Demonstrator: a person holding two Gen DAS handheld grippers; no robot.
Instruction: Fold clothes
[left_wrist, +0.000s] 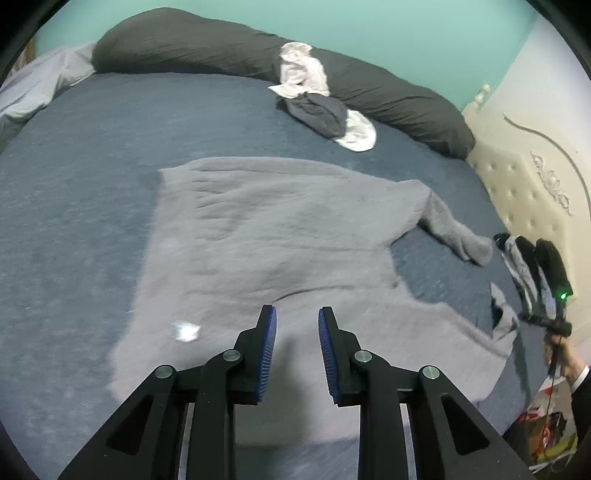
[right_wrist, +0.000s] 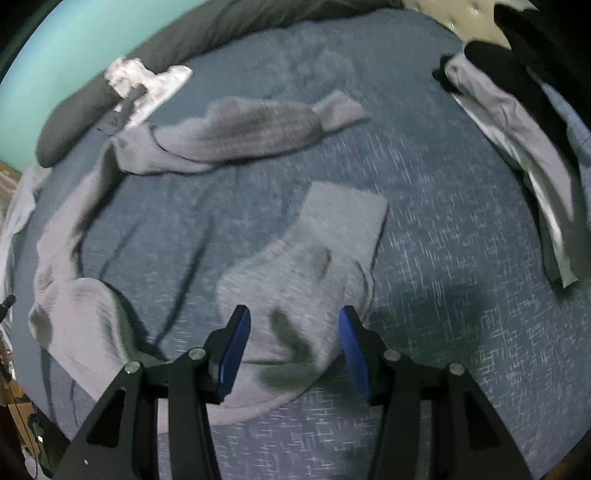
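While a grey sweater lies spread across the centre of the blue bed, the left gripper hovers above its hem, jaws slightly parted and empty; the right gripper, jaws spread, hangs over a sleeve cuff.

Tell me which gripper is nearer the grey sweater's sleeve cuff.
Right. The right gripper hovers open directly over the sleeve cuff end of the grey sweater. The left gripper hangs open above the sweater's body, well away from that cuff.
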